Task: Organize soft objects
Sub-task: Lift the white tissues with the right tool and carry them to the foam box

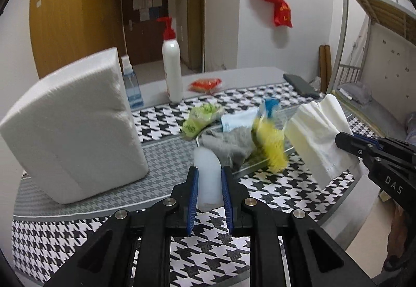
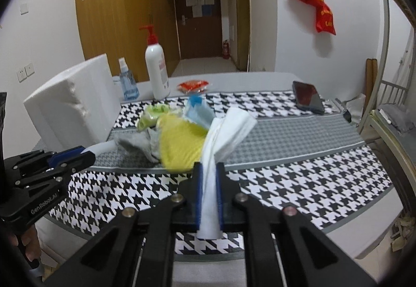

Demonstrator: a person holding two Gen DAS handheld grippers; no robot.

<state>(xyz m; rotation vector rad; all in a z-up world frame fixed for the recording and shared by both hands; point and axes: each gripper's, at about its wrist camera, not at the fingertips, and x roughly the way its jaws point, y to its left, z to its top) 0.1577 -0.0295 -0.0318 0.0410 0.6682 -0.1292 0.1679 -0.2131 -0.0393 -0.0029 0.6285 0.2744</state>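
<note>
My left gripper [image 1: 210, 170] is shut on a translucent white flap [image 1: 208, 177]. In the right wrist view that flap [image 2: 104, 147] runs from the left gripper [image 2: 78, 154] towards the big white tissue pack [image 2: 75, 107]. The pack [image 1: 72, 125] stands tilted at the left. My right gripper [image 2: 209, 166] is shut on a folded white towel [image 2: 228, 128], and the towel [image 1: 317, 136] hangs above the cloth from the right gripper [image 1: 340, 138]. Behind them lies a pile: a grey sock [image 1: 228, 144], a blurred yellow cloth [image 1: 270, 141], a light blue mask [image 1: 236, 120] and a green packet [image 1: 200, 118].
A houndstooth cloth [image 2: 312, 183] covers the table. At the back stand a white pump bottle [image 2: 156, 71] and a blue spray bottle [image 2: 127, 84], with a red packet [image 2: 192, 85] beside them. A black phone [image 2: 308, 97] lies far right. A bunk bed frame [image 1: 364, 26] stands to the right.
</note>
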